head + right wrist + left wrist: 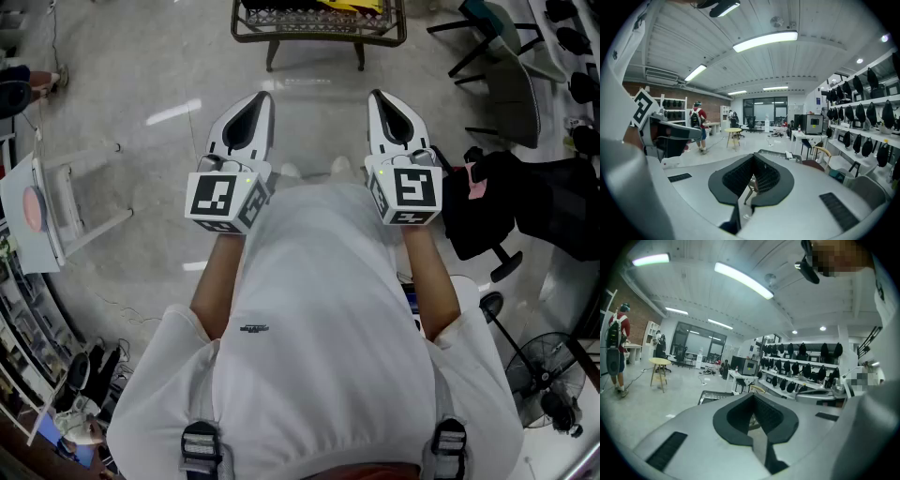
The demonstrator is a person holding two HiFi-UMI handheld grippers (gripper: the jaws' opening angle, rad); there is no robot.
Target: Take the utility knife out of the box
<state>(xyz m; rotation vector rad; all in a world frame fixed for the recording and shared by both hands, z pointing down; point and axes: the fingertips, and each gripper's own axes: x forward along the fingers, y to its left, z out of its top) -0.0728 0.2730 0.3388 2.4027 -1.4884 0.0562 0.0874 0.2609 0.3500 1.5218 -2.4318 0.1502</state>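
No box and no utility knife shows in any view. In the head view I hold both grippers level in front of my chest, side by side above the bare floor. My left gripper (pixel 261 97) has its jaws together with nothing between them. My right gripper (pixel 376 96) is shut and empty too. In the left gripper view the black pads of the left gripper (pixel 752 396) meet at the tip. The right gripper view shows the same for the right gripper (pixel 753 158). Both point out across an open workshop room.
A wire-topped table (pixel 319 26) stands ahead of me. A black chair with clothes (pixel 497 211) and a floor fan (pixel 548 384) are at my right, a white stand (pixel 47 211) at my left. A person in red (pixel 697 123) and a round table (pixel 733 132) are farther off.
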